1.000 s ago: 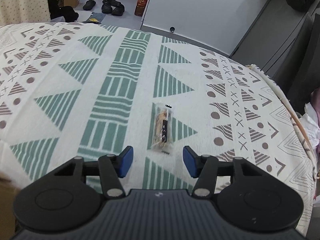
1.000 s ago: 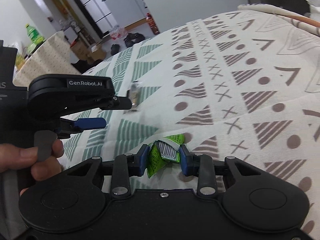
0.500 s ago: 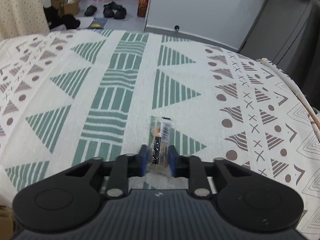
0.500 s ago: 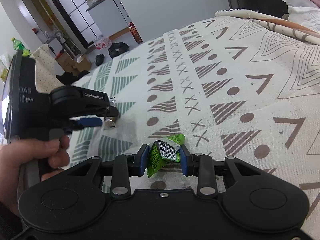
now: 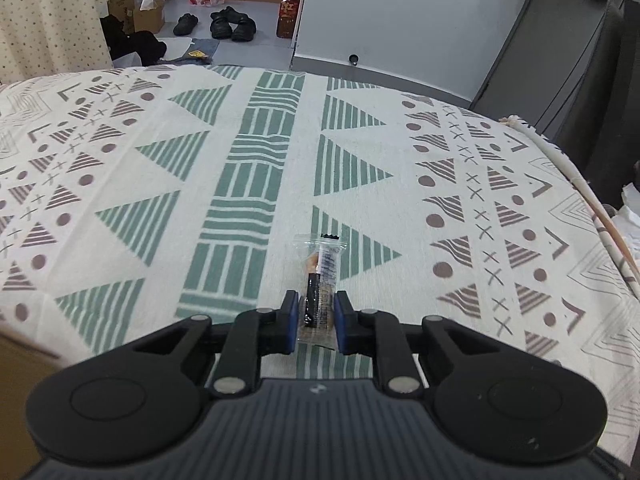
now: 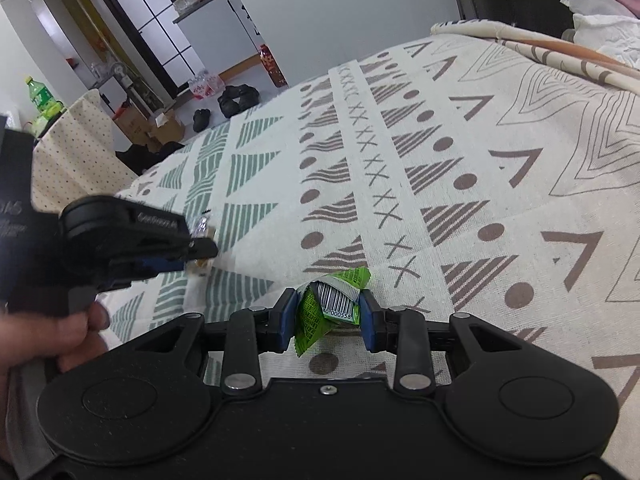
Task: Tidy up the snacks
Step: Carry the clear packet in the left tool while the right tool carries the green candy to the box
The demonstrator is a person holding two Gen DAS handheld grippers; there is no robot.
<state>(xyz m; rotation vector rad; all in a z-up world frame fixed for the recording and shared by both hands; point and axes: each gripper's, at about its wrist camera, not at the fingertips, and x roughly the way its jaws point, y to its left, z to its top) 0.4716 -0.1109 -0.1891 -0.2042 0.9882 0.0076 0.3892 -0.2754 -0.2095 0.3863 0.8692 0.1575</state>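
Observation:
My left gripper (image 5: pixel 317 320) is shut on a clear-wrapped snack bar (image 5: pixel 320 284) with a dark and orange filling; its far end sticks forward over the patterned cloth. My right gripper (image 6: pixel 327 316) is shut on a crumpled green snack packet (image 6: pixel 330 304) with a barcode, held just above the cloth. In the right wrist view the left gripper (image 6: pixel 192 254) appears at the left with the clear bar (image 6: pixel 201 229) in its jaws and a hand on its handle.
A cloth (image 5: pixel 120 184) with green and brown triangles covers the table. Its far edge drops to a floor with shoes (image 5: pixel 230 26), boxes (image 5: pixel 138 8) and a red bottle (image 5: pixel 289 20). Dark furniture (image 5: pixel 576 80) and crumpled white material (image 6: pixel 600 28) stand at the right.
My left gripper moved forward over the snack bar and shut on it, then lifted it slightly. My right gripper kept its hold on the green packet and shifted a little.

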